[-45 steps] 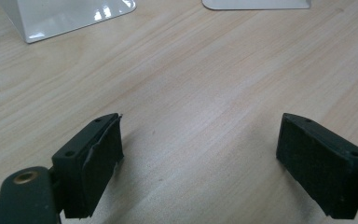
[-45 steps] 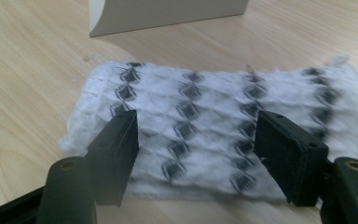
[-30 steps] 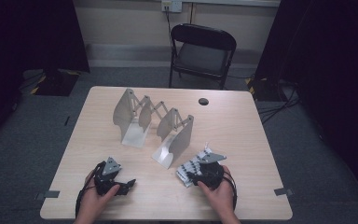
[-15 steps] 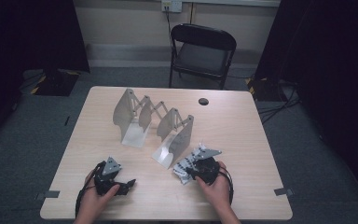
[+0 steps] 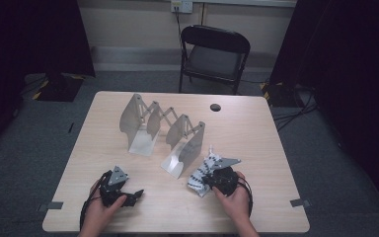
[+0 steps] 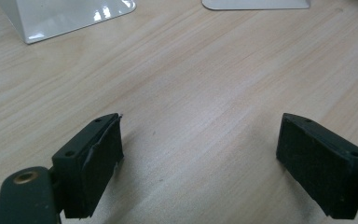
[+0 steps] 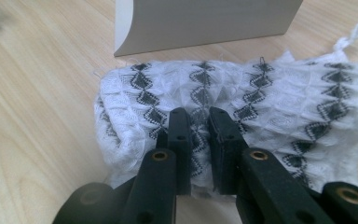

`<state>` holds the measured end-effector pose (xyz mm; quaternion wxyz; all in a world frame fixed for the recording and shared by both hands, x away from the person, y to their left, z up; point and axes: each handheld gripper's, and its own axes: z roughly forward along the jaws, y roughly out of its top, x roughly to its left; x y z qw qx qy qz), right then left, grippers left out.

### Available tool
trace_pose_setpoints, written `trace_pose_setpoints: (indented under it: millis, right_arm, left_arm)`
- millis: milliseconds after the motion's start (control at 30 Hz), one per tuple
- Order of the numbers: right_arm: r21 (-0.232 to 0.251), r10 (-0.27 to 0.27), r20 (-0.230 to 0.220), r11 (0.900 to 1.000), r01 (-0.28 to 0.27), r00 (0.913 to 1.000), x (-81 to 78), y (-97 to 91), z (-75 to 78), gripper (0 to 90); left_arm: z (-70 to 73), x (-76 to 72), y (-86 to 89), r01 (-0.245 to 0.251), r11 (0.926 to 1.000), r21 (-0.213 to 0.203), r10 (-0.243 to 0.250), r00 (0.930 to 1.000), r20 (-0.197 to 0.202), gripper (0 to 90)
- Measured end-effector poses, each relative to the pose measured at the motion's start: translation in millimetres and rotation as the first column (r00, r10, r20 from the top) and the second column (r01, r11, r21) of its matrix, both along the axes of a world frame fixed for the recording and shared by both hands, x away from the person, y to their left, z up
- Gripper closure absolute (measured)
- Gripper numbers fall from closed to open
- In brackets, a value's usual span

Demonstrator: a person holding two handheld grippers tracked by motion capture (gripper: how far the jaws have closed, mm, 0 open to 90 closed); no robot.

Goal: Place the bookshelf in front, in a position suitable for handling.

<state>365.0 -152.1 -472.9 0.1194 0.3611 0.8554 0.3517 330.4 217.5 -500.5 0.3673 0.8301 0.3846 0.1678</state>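
A white knitted cloth with rows of black diamonds lies bunched on the table, just in front of the metal rack's nearest plate. My right gripper has just been closing, and its jaws now pinch a fold of the cloth near its middle. My left gripper rests on the wood at the front left. It is open wide, with bare tabletop between its pads.
A folding metal rack of several upright plates linked by scissor arms stands mid-table; its plate rises just behind the cloth. A small black disc lies at the back. A black folding chair stands beyond the light wooden table.
The right gripper's jaws have closed onto the cloth, with the hand shifting only slightly. The left hand and gripper have stayed put.
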Motion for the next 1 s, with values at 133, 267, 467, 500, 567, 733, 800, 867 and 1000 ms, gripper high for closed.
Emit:
trace_pose_setpoints:
  millis: [133,267,467,500,567,733,800,867,1000]
  right_arm:
    - [0.008,0.008,0.005,0.9999,-0.008,1.0000,-0.6,-4.5,7.2,80.5]
    - [0.016,0.013,0.006,0.9998,-0.013,0.9999,-0.6,-8.0,12.5,80.7]
    - [0.034,0.008,0.033,0.9994,-0.009,0.9994,0.0,-19.9,32.4,80.9]
    - [0.034,0.008,0.033,0.9994,-0.009,0.9994,0.0,-19.9,32.4,80.9]
    - [0.043,0.010,0.059,0.9990,-0.013,0.9982,-1.4,-24.5,47.1,80.9]
    - [0.063,0.010,0.123,0.9979,-0.017,0.9924,-2.6,-29.1,79.1,80.9]
    - [0.077,0.013,0.157,0.9967,-0.025,0.9875,-2.6,-28.1,96.4,80.9]
    - [0.082,0.029,0.192,0.9956,-0.046,0.9809,-3.2,-22.7,113.9,80.9]
    - [0.097,0.059,0.246,0.9917,-0.085,0.9676,-2.7,-9.3,139.1,80.9]
  left_arm:
    - [0.0,0.0,0.0,0.000,1.0000,0.001,0.000,1.0000,0.001,14.1]
    - [0.0,0.0,0.0,0.000,1.0000,0.001,0.000,1.0000,0.000,14.1]
    - [0.0,0.0,0.1,0.000,1.0000,0.001,0.000,1.0000,0.001,14.1]
    - [0.0,0.0,0.1,0.000,1.0000,0.001,0.000,1.0000,0.001,14.1]
    - [0.0,0.0,0.0,0.000,1.0000,0.000,0.000,1.0000,0.001,14.1]
    - [0.0,0.1,0.1,0.000,1.0000,0.001,0.000,1.0000,0.001,14.1]
    - [0.0,0.1,0.1,0.000,1.0000,0.001,0.000,1.0000,0.001,14.1]
    - [0.0,0.0,0.1,0.000,1.0000,0.001,0.000,1.0000,0.001,14.1]
    - [0.0,0.1,0.1,0.000,1.0000,0.001,0.000,1.0000,0.000,14.1]
